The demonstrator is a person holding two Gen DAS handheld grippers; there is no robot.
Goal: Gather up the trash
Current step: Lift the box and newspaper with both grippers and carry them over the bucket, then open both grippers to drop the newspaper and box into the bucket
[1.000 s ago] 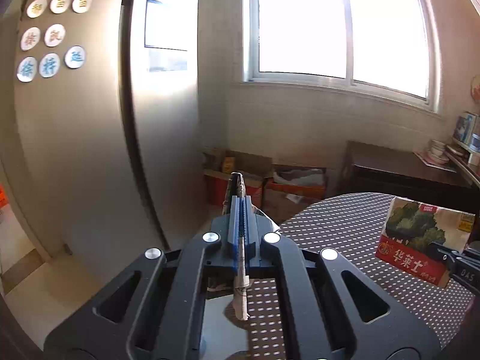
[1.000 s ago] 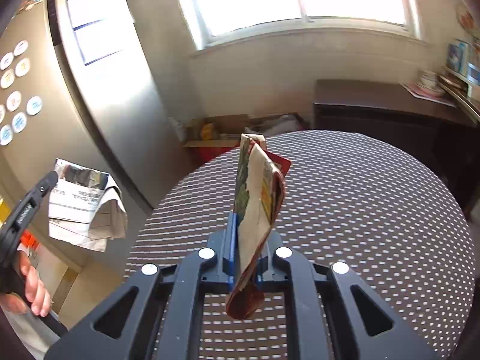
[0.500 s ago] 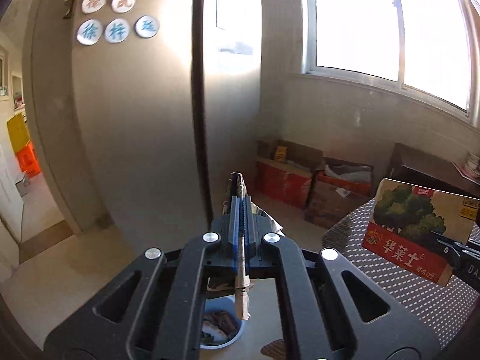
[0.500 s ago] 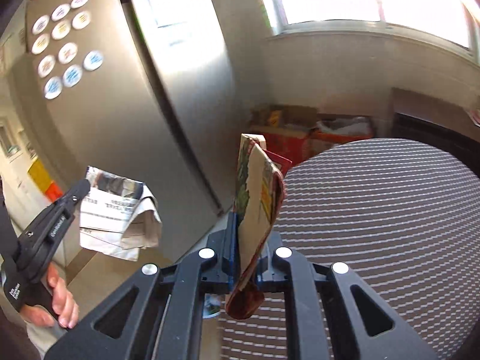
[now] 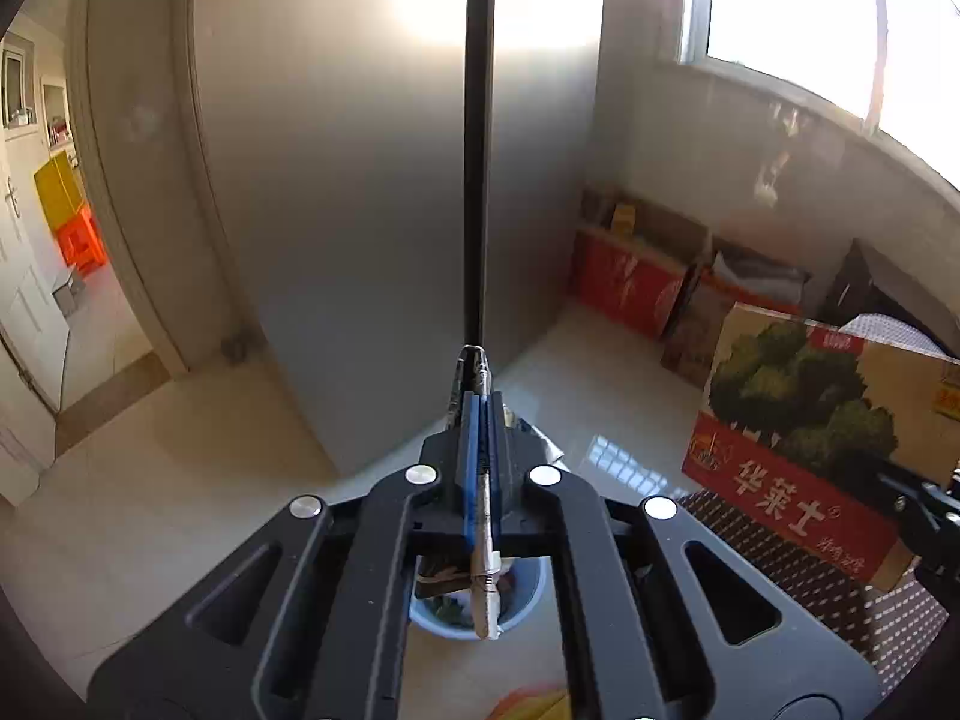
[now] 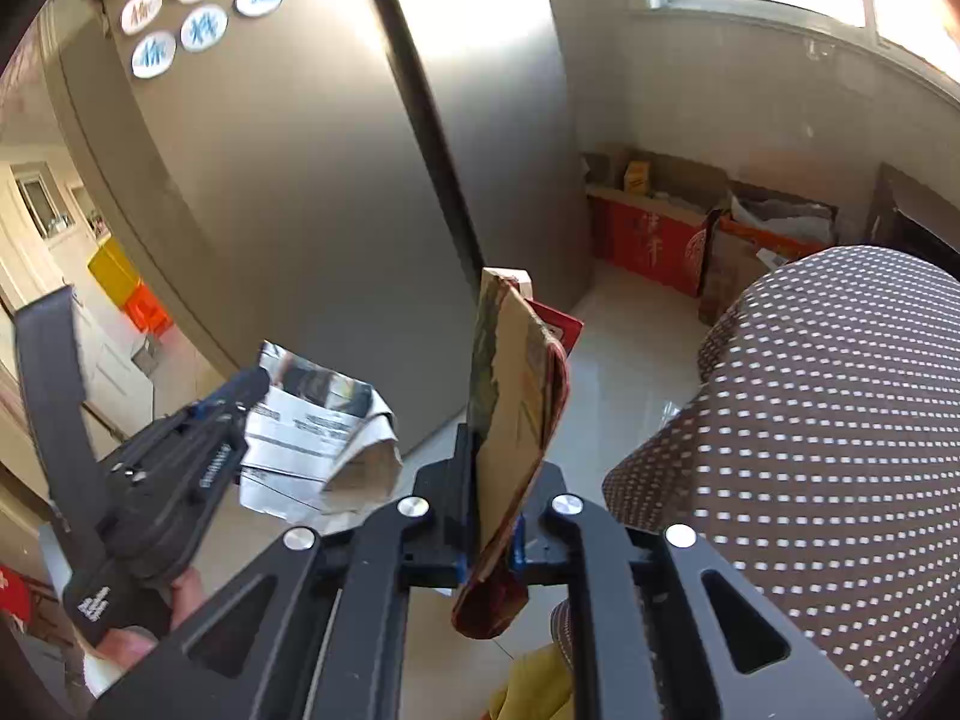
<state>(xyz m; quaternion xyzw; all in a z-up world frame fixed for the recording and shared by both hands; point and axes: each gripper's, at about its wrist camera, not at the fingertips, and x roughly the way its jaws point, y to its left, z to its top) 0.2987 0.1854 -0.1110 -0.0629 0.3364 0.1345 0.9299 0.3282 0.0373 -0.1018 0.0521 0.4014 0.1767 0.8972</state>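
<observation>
My left gripper (image 5: 478, 420) is shut on a folded newspaper (image 5: 485, 546), seen edge-on between the blue pads. The newspaper shows flat in the right wrist view (image 6: 318, 438), hanging from the left gripper (image 6: 252, 384). Below it on the floor stands a light blue trash bin (image 5: 477, 615) with scraps inside. My right gripper (image 6: 492, 480) is shut on a flattened cardboard carton (image 6: 510, 420). The carton also shows in the left wrist view (image 5: 822, 444), with a tree picture and red band, to the right of the bin.
A tall grey fridge (image 5: 372, 180) stands just ahead, with round magnets (image 6: 180, 18). A round table with a brown dotted cloth (image 6: 810, 450) is at right. Red and brown cardboard boxes (image 5: 636, 282) line the wall under the window. A doorway (image 5: 48, 276) opens at left.
Both grippers have swung left off the table and tilted down toward the floor beside the fridge. The blue bin has come into view under the newspaper. Both still hold their items.
</observation>
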